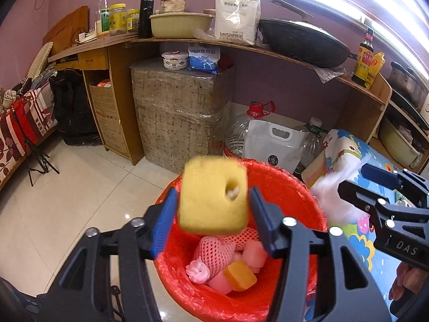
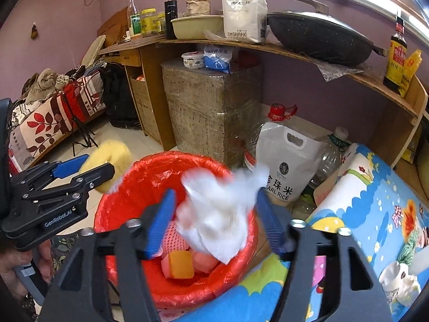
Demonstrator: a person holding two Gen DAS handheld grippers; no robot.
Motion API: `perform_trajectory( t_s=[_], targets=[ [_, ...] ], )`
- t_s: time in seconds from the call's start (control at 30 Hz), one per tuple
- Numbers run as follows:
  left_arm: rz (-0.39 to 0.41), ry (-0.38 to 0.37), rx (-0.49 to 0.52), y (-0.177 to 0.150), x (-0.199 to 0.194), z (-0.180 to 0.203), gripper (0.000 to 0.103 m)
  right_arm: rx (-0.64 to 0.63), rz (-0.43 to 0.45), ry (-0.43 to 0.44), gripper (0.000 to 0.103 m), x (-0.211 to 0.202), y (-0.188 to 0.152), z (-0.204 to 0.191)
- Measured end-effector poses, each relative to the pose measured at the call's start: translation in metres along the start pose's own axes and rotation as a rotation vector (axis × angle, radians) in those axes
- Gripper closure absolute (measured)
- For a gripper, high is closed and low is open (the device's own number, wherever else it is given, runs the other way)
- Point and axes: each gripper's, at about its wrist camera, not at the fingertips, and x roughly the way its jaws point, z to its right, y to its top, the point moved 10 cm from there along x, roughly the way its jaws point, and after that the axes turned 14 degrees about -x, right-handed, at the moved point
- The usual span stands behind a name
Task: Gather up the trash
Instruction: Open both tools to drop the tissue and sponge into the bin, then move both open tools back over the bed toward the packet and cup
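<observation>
Tiled floor carries red-lined bin, wrapped box (against wall), rice bag.

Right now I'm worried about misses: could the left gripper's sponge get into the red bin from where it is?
Probably yes. The yellow sponge sits between the left gripper's parted fingers, directly above the open red bin, with nothing between them.

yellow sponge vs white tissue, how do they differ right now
The yellow sponge is a firm block with a hole in one face; the white tissue is soft, crumpled and shapeless. The sponge is at the left hand-held gripper, the tissue at the right hand-held gripper. Both are above the red-lined bin.
</observation>
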Motion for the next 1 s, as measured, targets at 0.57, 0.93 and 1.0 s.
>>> perform_trajectory(
  t_s=[0.57, 0.93, 1.0],
  targets=[
    [-0.003, -0.016, 0.025, -0.01, -0.007, 0.019, 0.043, 0.03, 0.0, -0.028, 0.034, -0.016, -0.02, 0.023],
    [-0.015, -0.059, 0.075, -0.028, -0.015, 0.065, 0.043, 0.088, 0.008, -0.109, 0.03, -0.053, -0.059, 0.071],
    [-0.02, -0.07, 0.088, -0.034, -0.016, 0.078, 0.043, 0.106, 0.009, -0.13, 0.029, -0.063, -0.07, 0.084]
  ],
)
